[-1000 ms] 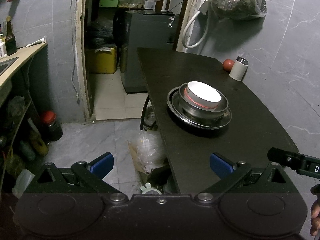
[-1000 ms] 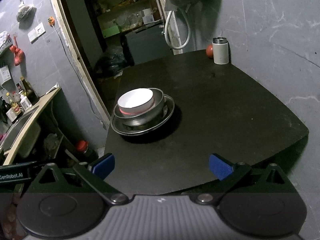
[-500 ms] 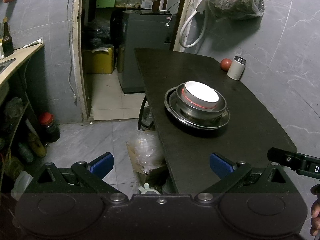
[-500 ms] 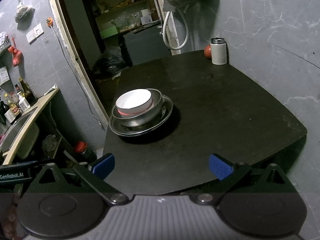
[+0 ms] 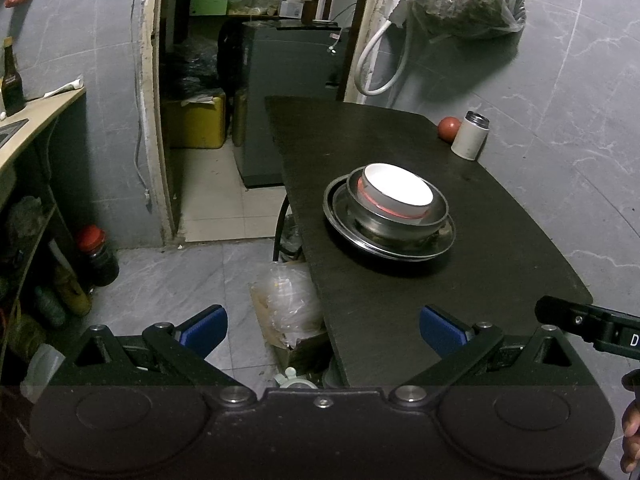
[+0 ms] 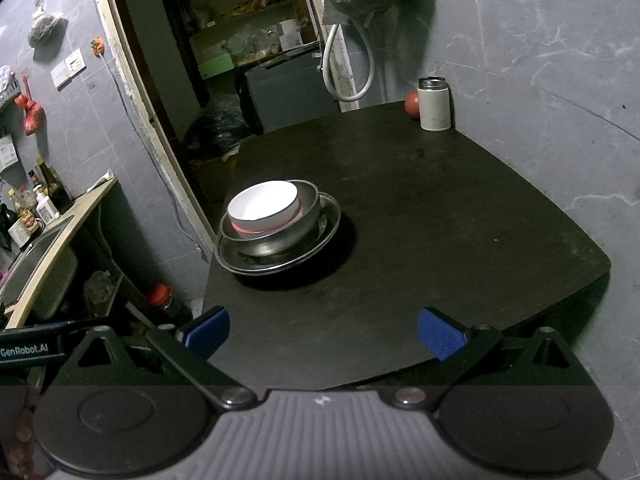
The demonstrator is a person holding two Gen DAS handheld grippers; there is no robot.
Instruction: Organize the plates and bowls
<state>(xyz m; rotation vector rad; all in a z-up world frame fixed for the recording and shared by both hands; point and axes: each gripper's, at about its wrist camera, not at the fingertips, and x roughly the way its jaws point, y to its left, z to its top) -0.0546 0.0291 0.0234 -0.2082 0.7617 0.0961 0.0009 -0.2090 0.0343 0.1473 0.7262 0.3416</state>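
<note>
A stack stands near the left edge of the black table [image 5: 500, 264] [image 6: 460, 216]: a white bowl [image 5: 396, 192] [image 6: 264, 204] nests in a steel bowl [image 5: 400, 224] [image 6: 296, 228], which sits on a steel plate [image 5: 348, 232] [image 6: 328, 232]. My left gripper [image 5: 323, 328] hangs open, well short of the stack, over the table's near left corner and the floor. My right gripper [image 6: 323, 330] is open too, above the table's near edge, with nothing between its fingers. Both are far from the stack.
A white canister [image 5: 470, 136] [image 6: 434, 104] and a red fruit [image 5: 447, 129] [image 6: 412, 106] stand at the table's far right by the wall. A box with plastic bags [image 5: 288, 312] lies on the floor under the table's left edge. A counter with bottles [image 6: 44, 208] runs along the left.
Both grippers have drawn back slightly from the table, so the stack looks a little smaller and farther. The stack itself has not moved, and both grippers stay open.
</note>
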